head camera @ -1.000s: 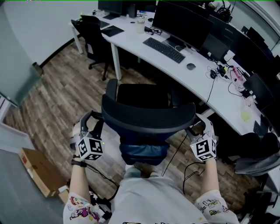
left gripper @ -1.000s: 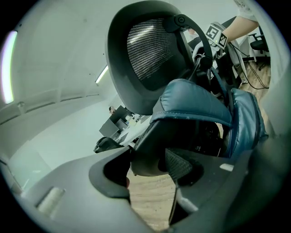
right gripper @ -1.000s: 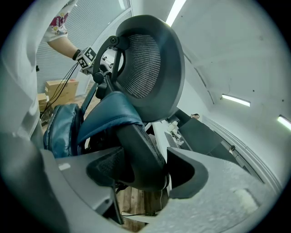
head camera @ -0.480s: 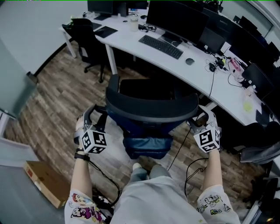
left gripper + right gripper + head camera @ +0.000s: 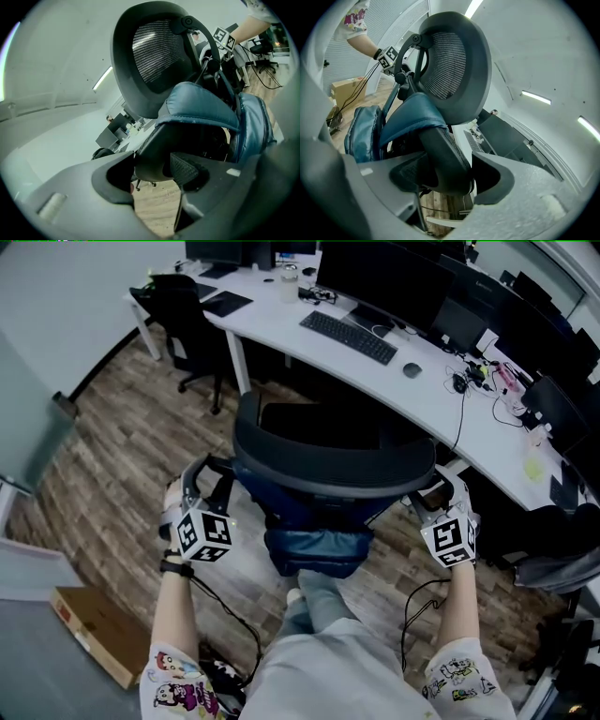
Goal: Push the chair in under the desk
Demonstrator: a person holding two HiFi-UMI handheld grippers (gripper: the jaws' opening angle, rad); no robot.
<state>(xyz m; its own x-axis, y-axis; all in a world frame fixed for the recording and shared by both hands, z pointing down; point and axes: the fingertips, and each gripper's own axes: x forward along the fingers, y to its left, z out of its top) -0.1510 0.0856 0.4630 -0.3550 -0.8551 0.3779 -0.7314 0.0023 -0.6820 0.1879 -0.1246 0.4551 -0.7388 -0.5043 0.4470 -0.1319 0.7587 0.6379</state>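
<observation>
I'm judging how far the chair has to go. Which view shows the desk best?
Head view: it shows the desk's long white top and the chair before it. Both gripper views show only a sliver of desk behind the chair.

The person wears a white T-shirt [image 5: 328, 681] with cartoon-printed short sleeves [image 5: 176, 688] and grey trousers [image 5: 319, 601]. The grey left gripper [image 5: 208, 474] and right gripper [image 5: 433, 493] each carry a black-and-white marker cube [image 5: 204, 536] and a black cable [image 5: 232, 620].

Head view steeply above chair [image 5: 328, 451], gripper views close beside, sharing backrest [image 5: 154, 56]
</observation>
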